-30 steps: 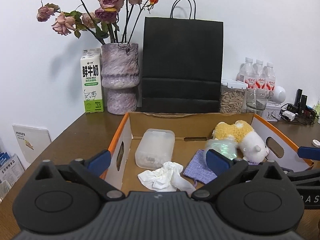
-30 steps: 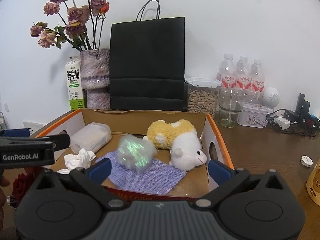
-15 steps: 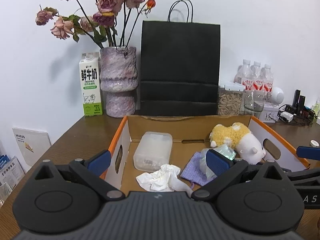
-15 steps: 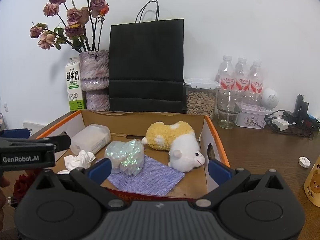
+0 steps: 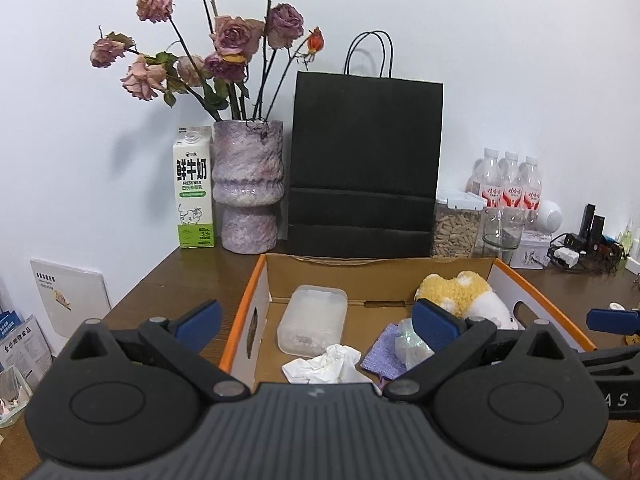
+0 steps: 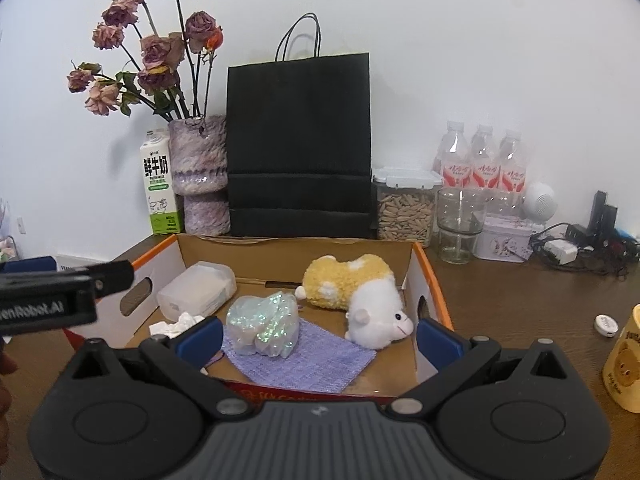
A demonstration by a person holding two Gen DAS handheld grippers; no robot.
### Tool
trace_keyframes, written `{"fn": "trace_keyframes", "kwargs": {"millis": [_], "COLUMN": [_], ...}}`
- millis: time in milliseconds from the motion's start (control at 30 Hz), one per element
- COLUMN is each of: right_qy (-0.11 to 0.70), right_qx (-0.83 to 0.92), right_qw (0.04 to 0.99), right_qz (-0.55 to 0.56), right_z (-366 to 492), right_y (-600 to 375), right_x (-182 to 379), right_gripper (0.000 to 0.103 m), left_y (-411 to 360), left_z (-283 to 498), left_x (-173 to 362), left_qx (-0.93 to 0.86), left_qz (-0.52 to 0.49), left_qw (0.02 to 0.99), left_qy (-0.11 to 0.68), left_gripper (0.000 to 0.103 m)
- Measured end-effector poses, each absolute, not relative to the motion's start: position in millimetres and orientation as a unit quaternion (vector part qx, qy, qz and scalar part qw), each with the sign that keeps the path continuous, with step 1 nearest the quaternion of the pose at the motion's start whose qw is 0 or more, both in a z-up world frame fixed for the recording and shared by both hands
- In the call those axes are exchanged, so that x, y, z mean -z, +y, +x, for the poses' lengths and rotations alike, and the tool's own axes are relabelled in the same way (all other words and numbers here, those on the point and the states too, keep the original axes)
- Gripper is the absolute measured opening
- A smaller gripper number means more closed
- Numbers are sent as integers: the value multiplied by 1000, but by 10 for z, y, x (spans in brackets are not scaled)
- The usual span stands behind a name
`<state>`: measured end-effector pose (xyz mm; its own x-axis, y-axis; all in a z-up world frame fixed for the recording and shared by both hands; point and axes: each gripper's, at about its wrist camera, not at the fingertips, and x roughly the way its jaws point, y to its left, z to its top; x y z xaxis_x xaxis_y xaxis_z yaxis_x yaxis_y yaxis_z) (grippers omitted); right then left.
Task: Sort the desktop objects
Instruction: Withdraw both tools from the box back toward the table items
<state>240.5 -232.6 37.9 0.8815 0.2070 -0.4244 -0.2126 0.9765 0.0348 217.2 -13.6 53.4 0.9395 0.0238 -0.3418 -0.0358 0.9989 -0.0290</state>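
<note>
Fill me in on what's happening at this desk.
A person is sorting desk items into a cardboard box with two handheld claws. Both the left claw and right claw are open and empty. Inside lie a shiny bag on a purple cloth, a plush sheep, a plastic container and crumpled tissue.

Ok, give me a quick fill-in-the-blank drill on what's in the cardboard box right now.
1. The iridescent bag rests on the ____ cloth.
2. The plush sheep lies on the box's ____ side, by both wrist views.
3. The crumpled tissue lies in front of the clear plastic ____.
4. Both the left gripper and the right gripper are ____.

Missing words: purple; right; container; open
</note>
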Motion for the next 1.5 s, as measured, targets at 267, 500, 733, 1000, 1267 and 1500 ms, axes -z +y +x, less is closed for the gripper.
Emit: {"fn": "trace_keyframes", "kwargs": {"millis": [267, 500, 733, 1000, 1267, 1500], "right_qy": [215, 209, 209, 225, 260, 297], "right_qx": [-107, -108, -110, -111, -112, -115], "right_qw": [971, 972, 971, 968, 958, 947], "right_qz": [-19, -26, -36, -31, -31, -33], "right_z": [2186, 1968, 1773, 1536, 1319, 1209], "right_y": [-2361, -2438, -2523, -2616, -2675, -2654], "right_x": [-431, -455, -452, -331, -97, 93], "right_gripper": [103, 103, 103, 103, 103, 103], "left_y": [-50, 15, 85, 164, 312, 386], "left_z": [1979, 1752, 1575, 1357, 1145, 1052], "left_x": [-587, -633, -677, -550, -279, -53], "left_qx": [-13, -12, -10, -5, -14, -12], "left_qz": [-23, -18, -15, -13, -29, -36], "left_qw": [983, 985, 985, 982, 972, 959], "left_qy": [179, 173, 169, 189, 234, 281], "left_gripper": [103, 103, 103, 103, 103, 103]}}
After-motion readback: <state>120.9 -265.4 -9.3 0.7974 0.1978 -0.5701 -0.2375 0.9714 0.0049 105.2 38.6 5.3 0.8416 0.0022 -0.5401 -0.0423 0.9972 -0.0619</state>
